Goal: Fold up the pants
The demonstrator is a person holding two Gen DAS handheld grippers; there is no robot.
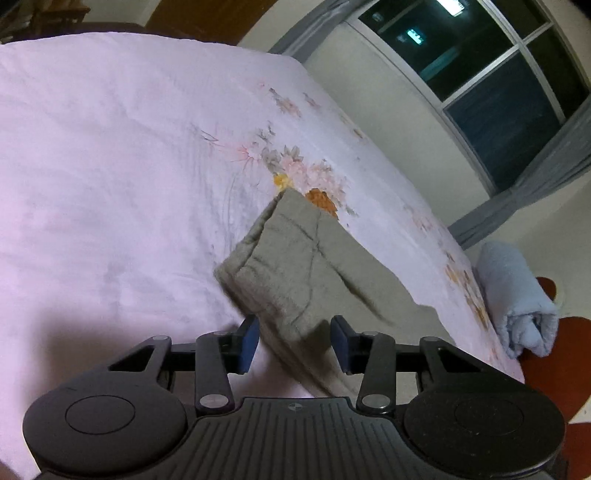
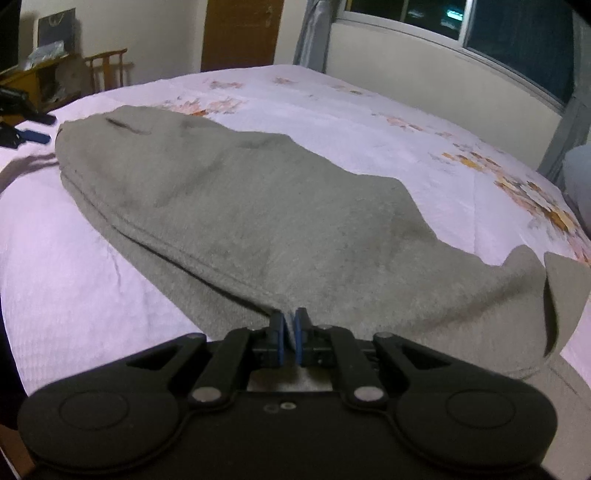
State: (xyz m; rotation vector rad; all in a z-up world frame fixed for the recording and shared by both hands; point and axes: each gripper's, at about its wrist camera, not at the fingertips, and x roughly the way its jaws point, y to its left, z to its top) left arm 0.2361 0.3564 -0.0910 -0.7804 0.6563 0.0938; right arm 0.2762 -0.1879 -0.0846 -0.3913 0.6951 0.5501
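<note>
Grey pants (image 2: 236,206) lie flat on the bed (image 2: 92,288), over a white bedsheet with floral print (image 1: 291,166); they run from the right gripper toward the far left of the right wrist view.

Right gripper (image 2: 290,332): jaws together, blue pads (image 2: 281,338) pinching a ridge of pants fabric at the near edge. One cloth flap stands up to the right of it, near the bed edge.

Left gripper (image 1: 295,339): jaws apart. A folded corner of the pants (image 1: 291,266) sits in the gap between the blue fingers (image 1: 251,338). The left pad looks right at the cloth edge, the right pad stands clear of it; no clamping visible. Some motion blur on the cloth, so exact contact is unclear.

The left gripper also shows at the far left of the right wrist view (image 2: 27,136), beside the far end of the pants.

Background: rolled light-blue towel (image 1: 517,299) off the bed's right edge, dark window (image 1: 491,85) with grey curtains, wooden door (image 2: 242,33), wooden chair (image 2: 107,68).
</note>
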